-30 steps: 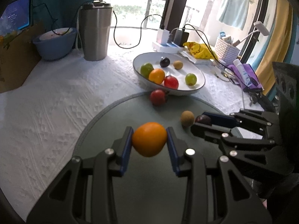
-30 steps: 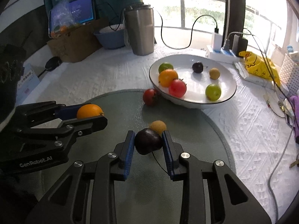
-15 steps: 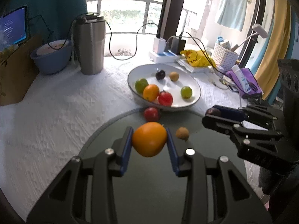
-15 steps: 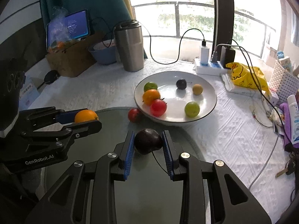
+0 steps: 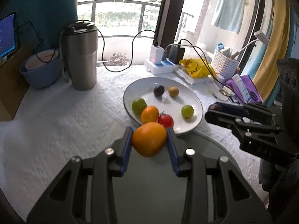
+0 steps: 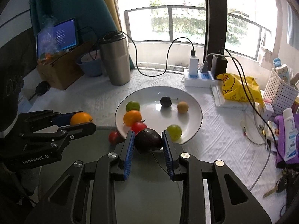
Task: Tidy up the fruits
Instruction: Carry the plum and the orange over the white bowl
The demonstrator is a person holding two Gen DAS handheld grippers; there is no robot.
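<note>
My left gripper [image 5: 149,140] is shut on an orange [image 5: 149,139], held above the grey round mat [image 5: 149,186] near the white plate [image 5: 196,100]. It also shows in the right wrist view [image 6: 74,123]. My right gripper [image 6: 148,141] is shut on a dark plum [image 6: 148,140], raised before the plate [image 6: 194,102]; it shows at the right of the left wrist view [image 5: 214,112]. The plate holds a lime [image 6: 132,106], an orange [image 6: 131,117], a tomato [image 6: 138,127], a green fruit [image 6: 174,132], a dark plum [image 6: 165,101] and a brown fruit [image 6: 182,107]. A red tomato [image 6: 114,137] lies on the mat beside the plate.
A steel tumbler [image 6: 115,61] and blue bowl [image 5: 40,71] stand at the back left. A power strip with chargers and cables [image 6: 200,74], a yellow bag [image 6: 239,87], a white basket [image 6: 280,93] and toiletries [image 6: 289,134] crowd the right. A cardboard box [image 6: 59,71] is left.
Both grippers have risen and moved forward toward the plate, each keeping its fruit. The small brown fruit on the mat is out of sight now.
</note>
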